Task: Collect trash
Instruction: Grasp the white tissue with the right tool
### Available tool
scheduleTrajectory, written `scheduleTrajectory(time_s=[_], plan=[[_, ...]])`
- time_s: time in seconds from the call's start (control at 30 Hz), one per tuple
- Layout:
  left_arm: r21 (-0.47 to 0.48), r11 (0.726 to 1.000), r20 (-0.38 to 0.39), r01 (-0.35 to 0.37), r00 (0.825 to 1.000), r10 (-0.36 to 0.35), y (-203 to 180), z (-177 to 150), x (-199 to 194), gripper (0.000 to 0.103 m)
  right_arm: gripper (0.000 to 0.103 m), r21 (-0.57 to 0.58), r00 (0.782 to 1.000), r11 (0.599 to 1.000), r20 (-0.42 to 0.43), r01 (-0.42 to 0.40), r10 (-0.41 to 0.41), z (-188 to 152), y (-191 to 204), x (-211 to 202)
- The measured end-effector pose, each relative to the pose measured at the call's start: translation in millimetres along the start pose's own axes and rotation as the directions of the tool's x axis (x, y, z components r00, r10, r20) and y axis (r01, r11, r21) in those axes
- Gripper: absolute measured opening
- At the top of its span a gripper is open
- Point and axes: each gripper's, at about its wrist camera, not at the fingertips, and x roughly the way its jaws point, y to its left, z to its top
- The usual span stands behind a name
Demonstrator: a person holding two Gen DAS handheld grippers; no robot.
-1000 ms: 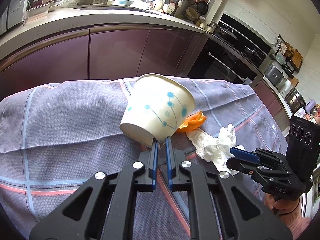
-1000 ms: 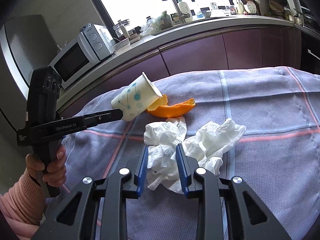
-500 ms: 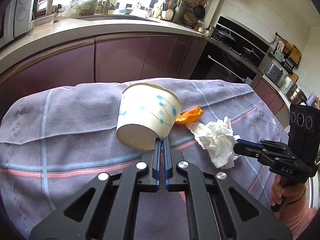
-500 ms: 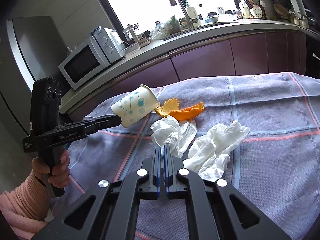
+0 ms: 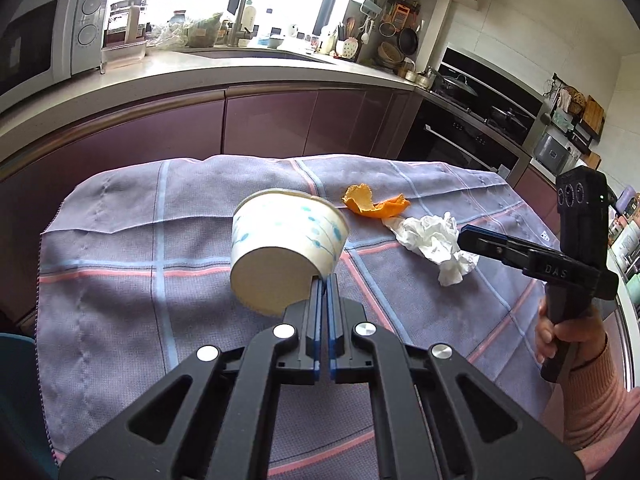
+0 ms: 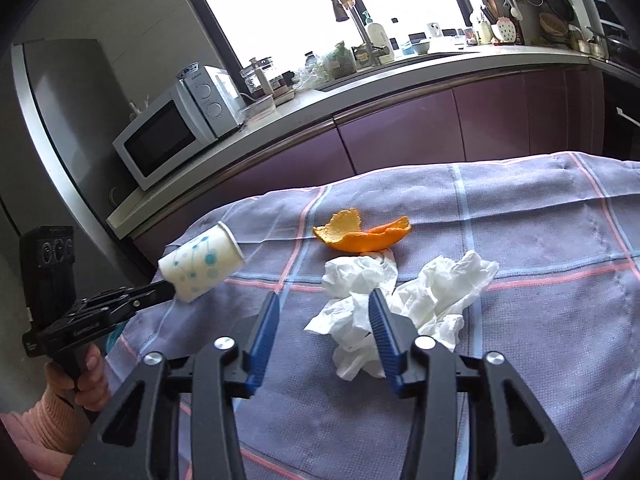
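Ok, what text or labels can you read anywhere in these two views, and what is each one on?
"DAS": on the black body of the right tongs, seen from the left wrist view.
Embossed lettering on the black body of the left tongs holding the white paper cup with blue dots: too blurred to read.
Small brand word atop the white microwave oven: too small to read.
Counter bottles: nothing legible.

- Bare checked cloth (image 6: 540, 380) right of crumpled tissues (image 6: 404, 300): open passage.
- Orange peel (image 6: 360, 236) blocks just behind tissues.
- Cloth (image 5: 120, 300) left side free.
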Motion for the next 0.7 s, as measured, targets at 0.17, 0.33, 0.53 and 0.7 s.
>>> scheduleTrajectory(time_s=[0.17,0.33,0.53,0.7], plan=[[0.000,1.000,0.005,-0.005,1.000,0.005,1,-10,-10,0.002,0.043,-0.004,0.998,0.999,-0.052,0.039,-0.039,3,-5,23],[-0.006,1.000,-0.007,-0.010,1.000,0.010,5,-17,-13,0.002,0.015,-0.028,0.996,0.998,-0.070,0.049,-0.051,3,-3,32],[-0.034,0.999,-0.051,-0.030,0.998,0.028,13,-23,-7,0.022,0.006,-0.018,0.999,1.000,-0.039,0.006,-0.006,2,1,18],[-0.061,0.998,-0.047,-0.033,0.998,0.031,16,-22,-4,0.028,0.005,-0.019,0.999,0.999,-0.010,-0.051,0.051,2,8,2]])
